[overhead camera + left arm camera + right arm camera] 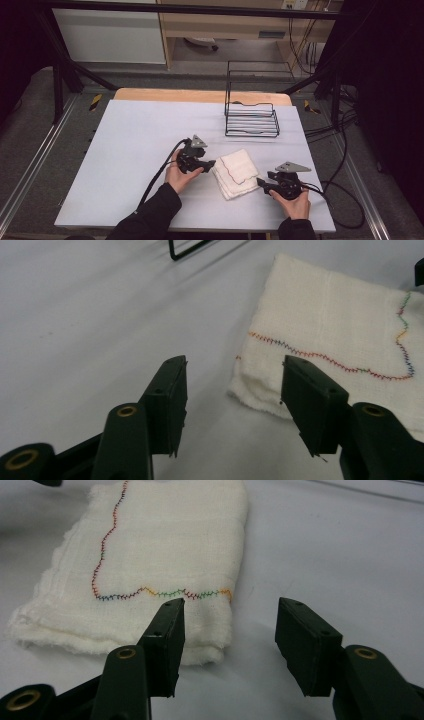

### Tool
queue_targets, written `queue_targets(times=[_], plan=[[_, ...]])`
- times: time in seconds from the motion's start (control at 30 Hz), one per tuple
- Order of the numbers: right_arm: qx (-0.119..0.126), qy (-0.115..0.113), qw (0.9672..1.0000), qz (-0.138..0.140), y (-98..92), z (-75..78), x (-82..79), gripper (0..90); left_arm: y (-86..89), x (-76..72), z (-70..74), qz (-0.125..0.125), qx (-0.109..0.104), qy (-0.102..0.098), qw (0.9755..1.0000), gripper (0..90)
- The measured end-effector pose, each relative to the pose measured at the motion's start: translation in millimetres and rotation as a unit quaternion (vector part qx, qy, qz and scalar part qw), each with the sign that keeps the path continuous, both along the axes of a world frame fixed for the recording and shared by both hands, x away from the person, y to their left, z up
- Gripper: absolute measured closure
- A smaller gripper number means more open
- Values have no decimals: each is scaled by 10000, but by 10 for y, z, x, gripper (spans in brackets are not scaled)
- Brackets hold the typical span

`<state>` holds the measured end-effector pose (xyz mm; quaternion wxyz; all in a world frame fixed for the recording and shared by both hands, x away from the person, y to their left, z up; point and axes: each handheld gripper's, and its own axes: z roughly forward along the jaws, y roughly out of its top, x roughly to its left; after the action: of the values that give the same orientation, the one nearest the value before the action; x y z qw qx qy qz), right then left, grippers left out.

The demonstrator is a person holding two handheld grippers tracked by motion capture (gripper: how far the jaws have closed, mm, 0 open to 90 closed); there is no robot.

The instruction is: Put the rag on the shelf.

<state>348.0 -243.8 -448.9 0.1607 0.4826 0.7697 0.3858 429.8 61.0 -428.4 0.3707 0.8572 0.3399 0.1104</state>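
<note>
White folded cloth (236, 172) with colourful stitching is lying on the table (140, 150); left claw (232, 390) and right claw (227, 635) are flanking it, both released, likely readying corner grasps.

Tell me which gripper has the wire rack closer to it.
The left gripper, at the folded cloth's left edge, lies nearer the wire rack; the right gripper sits farther toward the table's near edge.

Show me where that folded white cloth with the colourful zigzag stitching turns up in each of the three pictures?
High view: the folded white cloth with colourful zigzag stitching lies lower centre-right on the table, between both hands.
Left gripper view: upper right, beyond the right jaw.
Right gripper view: upper left, behind the left jaw.
Shared landmark: the stitched zigzag line.
</note>
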Motion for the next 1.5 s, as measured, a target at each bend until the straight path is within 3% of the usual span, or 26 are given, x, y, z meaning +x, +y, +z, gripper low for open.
queue_targets(times=[0.1,0.13,0.17,0.3,0.43,0.57,0.73,0.93,1.0,1.17,1.33,1.37,1.43,1.5], plan=[[-40,14,10000,-35,1,-10,11,471,-87,45,-60,-65,58,37,10000,530],[-4,39,10000,-48,2,-17,8,490,-109,75,-102,-110,50,161,9998,583],[-4,39,10000,-48,2,-17,8,490,-109,75,-102,-110,50,161,9998,611],[82,99,9999,-74,1,-24,8,544,-112,103,-155,-199,-107,346,9991,690],[168,234,9995,-104,20,-39,33,625,-119,90,-148,-279,-63,361,9989,804],[292,343,9990,-70,32,-47,44,724,-113,70,-132,-239,-52,393,9989,835],[400,491,9980,-57,30,-8,84,821,-21,10,-111,-136,-253,556,9980,845],[287,307,9991,12,59,46,204,826,128,-214,-68,-140,-349,592,9975,845],[119,173,9997,148,109,59,286,825,145,-313,-65,-106,-352,576,9977,844],[-24,171,9995,278,149,10,401,818,141,-503,-72,-7,-297,395,9988,828],[56,54,9996,257,124,11,385,757,132,-439,-41,-25,-273,354,9990,729],[155,-84,9995,272,101,33,362,692,132,-384,18,-44,-309,279,9991,642],[353,-134,9990,250,76,60,330,599,125,-352,52,-28,-346,217,9992,549],[371,-248,9986,274,46,68,297,520,98,-267,120,-32,-359,170,9992,474]])
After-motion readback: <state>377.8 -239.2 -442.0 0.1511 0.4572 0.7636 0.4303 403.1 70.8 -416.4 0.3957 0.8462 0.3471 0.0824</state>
